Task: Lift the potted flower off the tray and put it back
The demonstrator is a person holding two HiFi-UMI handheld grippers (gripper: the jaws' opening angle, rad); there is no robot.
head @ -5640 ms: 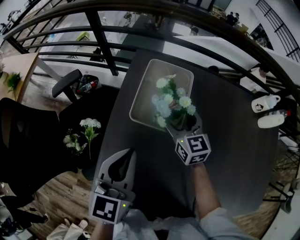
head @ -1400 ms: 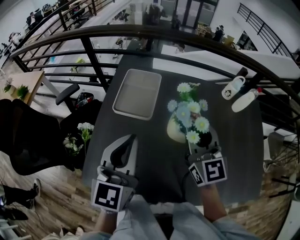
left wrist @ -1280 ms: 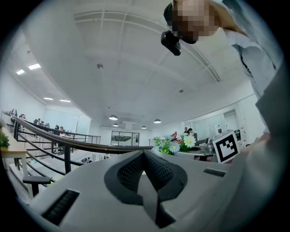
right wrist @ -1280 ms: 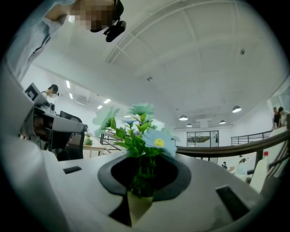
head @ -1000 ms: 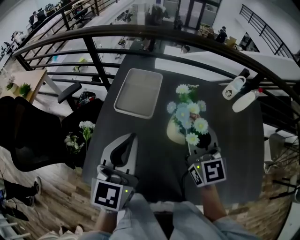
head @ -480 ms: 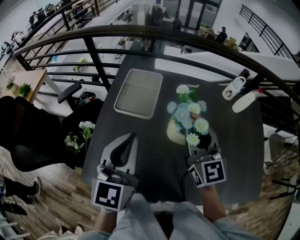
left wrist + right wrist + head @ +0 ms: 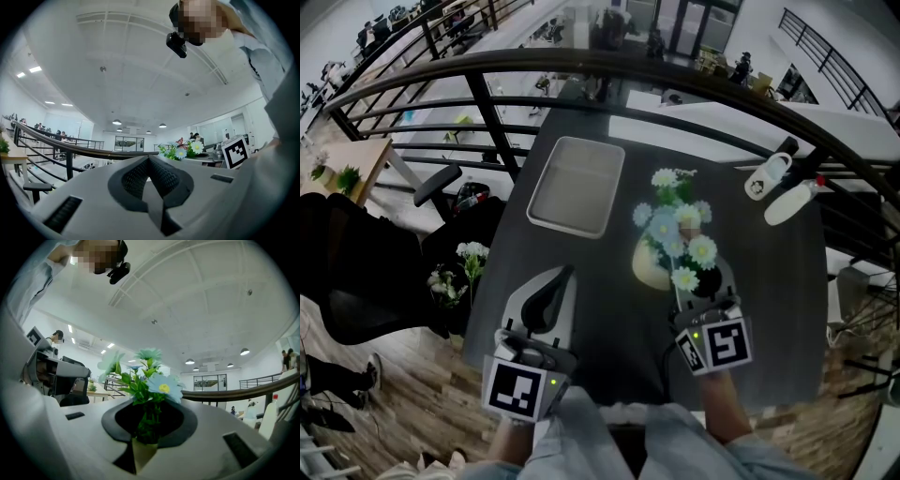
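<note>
The potted flower, white and pale blue blooms in a cream pot, stands on the dark table to the right of the tray. The tray is a pale, shallow rectangle with nothing in it. My right gripper is at the pot's near side and shut on the pot. In the right gripper view the cream pot sits wedged between the jaws under the blooms. My left gripper rests near the table's front left, shut on nothing; the left gripper view shows its pads meeting.
A white mug and a white bottle lie at the table's back right. A black railing arcs behind the table. Left of the table, a black chair and a bunch of flowers are on the floor.
Several seconds ago the potted flower stood in the tray with the right gripper on it; now it stands on the table right of the tray. Nothing has moved over the last second.
</note>
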